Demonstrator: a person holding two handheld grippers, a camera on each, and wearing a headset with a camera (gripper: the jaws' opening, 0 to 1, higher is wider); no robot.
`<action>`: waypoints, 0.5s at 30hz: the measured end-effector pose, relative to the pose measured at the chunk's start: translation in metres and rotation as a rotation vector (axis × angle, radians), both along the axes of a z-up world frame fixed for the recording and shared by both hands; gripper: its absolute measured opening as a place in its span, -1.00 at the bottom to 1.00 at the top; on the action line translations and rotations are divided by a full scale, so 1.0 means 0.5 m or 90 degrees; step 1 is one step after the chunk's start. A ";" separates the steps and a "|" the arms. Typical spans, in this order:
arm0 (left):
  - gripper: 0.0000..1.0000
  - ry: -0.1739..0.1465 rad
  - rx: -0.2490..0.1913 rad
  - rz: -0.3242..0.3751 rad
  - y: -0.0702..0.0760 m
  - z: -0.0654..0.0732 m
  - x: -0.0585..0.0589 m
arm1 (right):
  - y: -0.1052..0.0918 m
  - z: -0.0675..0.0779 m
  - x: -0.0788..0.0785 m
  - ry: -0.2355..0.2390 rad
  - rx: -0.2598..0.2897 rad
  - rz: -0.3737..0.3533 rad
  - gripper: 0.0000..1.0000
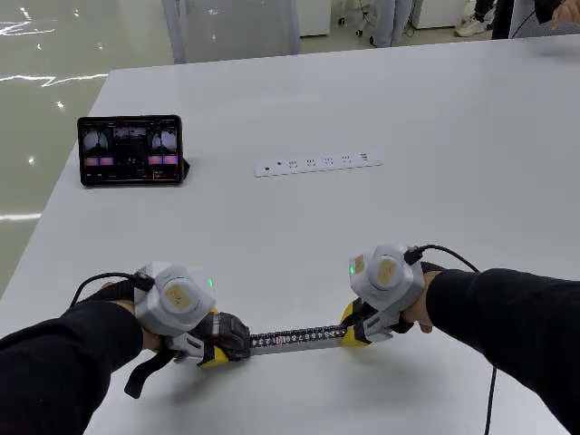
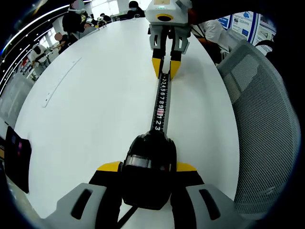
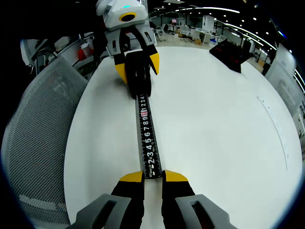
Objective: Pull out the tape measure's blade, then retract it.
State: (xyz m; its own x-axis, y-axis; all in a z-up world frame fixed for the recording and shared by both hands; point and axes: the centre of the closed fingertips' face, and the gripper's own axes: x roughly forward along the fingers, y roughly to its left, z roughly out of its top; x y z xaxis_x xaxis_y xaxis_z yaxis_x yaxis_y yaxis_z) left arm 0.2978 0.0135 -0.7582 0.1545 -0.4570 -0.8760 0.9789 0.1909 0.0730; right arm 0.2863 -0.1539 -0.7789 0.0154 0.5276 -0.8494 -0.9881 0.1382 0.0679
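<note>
Black tape measure case (image 2: 148,164) sits clamped between jaws of left tool (image 1: 222,344), low over near edge of white desk (image 1: 362,217). Blade (image 3: 147,138) stretched straight across to right tool (image 3: 153,177), yellow tips closed on blade end. Tablet (image 1: 131,149), power strip (image 1: 317,164) well apart, farther back.

Left tongs (image 1: 222,345) and right tongs (image 1: 348,326), both clamped, face each other.

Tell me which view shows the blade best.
Right gripper view: the blade runs up the middle, numerals legible, its end between the right gripper's jaws. Left gripper view shows it narrower; head view, small, side-on.
</note>
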 end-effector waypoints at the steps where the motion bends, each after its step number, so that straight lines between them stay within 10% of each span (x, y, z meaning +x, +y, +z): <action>1: -0.31 0.000 0.000 0.000 0.000 0.000 0.000 | -0.002 0.000 0.000 0.000 0.000 0.000 -0.81; 15: -0.31 0.000 0.001 0.001 0.001 0.000 0.001 | -0.034 0.000 0.002 0.003 -0.004 -0.006 -0.81</action>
State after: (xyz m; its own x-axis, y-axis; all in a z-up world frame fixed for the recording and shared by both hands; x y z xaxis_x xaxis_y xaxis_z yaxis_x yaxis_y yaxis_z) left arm 0.2985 0.0139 -0.7584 0.1557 -0.4557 -0.8764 0.9784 0.1930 0.0735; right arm 0.2872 -0.1709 -0.7788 0.0170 0.5218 -0.8529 -0.9864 0.1482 0.0710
